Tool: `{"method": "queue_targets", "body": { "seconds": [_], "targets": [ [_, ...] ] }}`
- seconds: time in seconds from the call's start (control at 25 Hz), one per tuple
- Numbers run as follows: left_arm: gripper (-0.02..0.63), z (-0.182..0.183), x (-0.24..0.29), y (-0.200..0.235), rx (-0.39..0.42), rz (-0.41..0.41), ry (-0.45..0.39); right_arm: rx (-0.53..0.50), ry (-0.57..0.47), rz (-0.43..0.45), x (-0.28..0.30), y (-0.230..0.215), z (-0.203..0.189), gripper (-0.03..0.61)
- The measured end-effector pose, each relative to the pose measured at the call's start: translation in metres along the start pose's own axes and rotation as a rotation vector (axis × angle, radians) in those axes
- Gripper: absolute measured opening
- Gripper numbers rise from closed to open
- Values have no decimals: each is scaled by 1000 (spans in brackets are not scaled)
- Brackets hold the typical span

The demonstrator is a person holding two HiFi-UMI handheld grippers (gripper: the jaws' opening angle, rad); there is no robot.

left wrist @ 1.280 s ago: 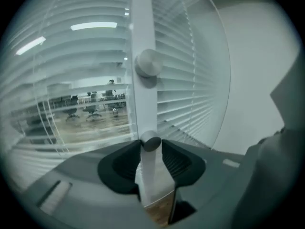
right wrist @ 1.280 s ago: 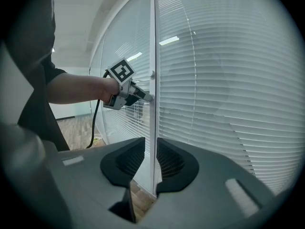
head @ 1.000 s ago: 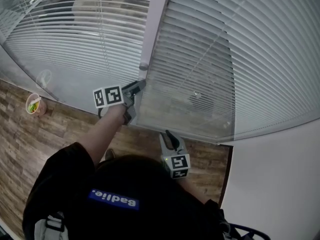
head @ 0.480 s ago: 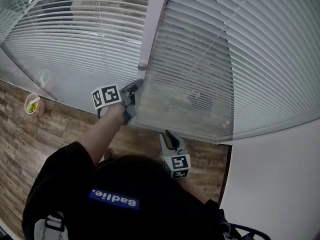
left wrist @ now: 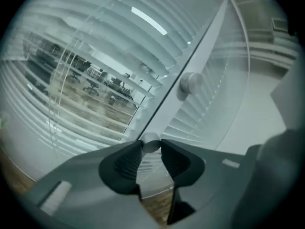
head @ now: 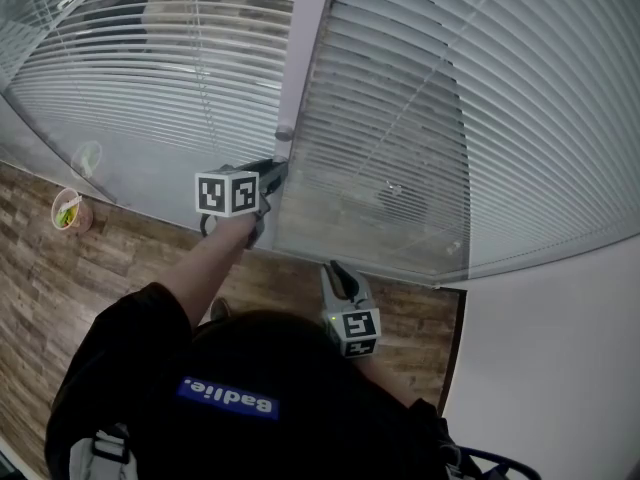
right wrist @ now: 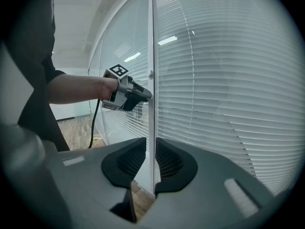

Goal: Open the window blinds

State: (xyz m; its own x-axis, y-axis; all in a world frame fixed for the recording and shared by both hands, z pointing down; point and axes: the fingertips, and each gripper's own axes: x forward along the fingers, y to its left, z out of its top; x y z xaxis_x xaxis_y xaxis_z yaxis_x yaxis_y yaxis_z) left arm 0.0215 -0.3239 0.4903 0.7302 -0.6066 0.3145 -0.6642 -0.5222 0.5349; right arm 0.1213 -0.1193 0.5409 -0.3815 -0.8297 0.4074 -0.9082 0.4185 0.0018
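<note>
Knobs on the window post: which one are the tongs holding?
The lower knob, pinched in the left tongs; the upper knob sits free above.

I see a wood-plank floor [head: 50, 298] below the glass wall [head: 140, 183], a plain white wall [head: 560, 368] at right, office chairs [left wrist: 91, 86] beyond.

The left gripper [head: 278, 166] now sits rolled on the knob [left wrist: 151, 143], its marker cube [head: 228, 192] showing other faces, its jaws narrower. The right gripper's [right wrist: 153, 149] jaws are closing, nothing between them.
</note>
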Motion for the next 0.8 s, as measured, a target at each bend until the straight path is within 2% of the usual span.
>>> {"method": "queue_targets", "body": {
  "seconds": [0.28, 0.44, 0.52, 0.6, 0.68, 0.72, 0.8],
  "targets": [
    [129, -5, 2, 0, 366, 111, 76, 2, 1, -4, 0, 1, -1, 63],
    [121, -9, 4, 1, 633, 193, 135, -4, -3, -5, 1, 2, 0, 61],
    [117, -13, 7, 5, 709, 215, 150, -5, -2, -7, 1, 2, 0, 61],
    [120, -14, 7, 5, 689, 201, 139, -6, 0, -6, 2, 2, 0, 64],
    [123, -12, 5, 3, 580, 156, 113, -6, 1, -2, 2, 3, 0, 78],
    [126, -11, 3, 1, 480, 116, 91, -8, 2, 1, 2, 4, 0, 82],
    [137, -7, -1, -2, 211, 3, 28, -11, 6, 8, 3, 5, -1, 91]
  ]
}}
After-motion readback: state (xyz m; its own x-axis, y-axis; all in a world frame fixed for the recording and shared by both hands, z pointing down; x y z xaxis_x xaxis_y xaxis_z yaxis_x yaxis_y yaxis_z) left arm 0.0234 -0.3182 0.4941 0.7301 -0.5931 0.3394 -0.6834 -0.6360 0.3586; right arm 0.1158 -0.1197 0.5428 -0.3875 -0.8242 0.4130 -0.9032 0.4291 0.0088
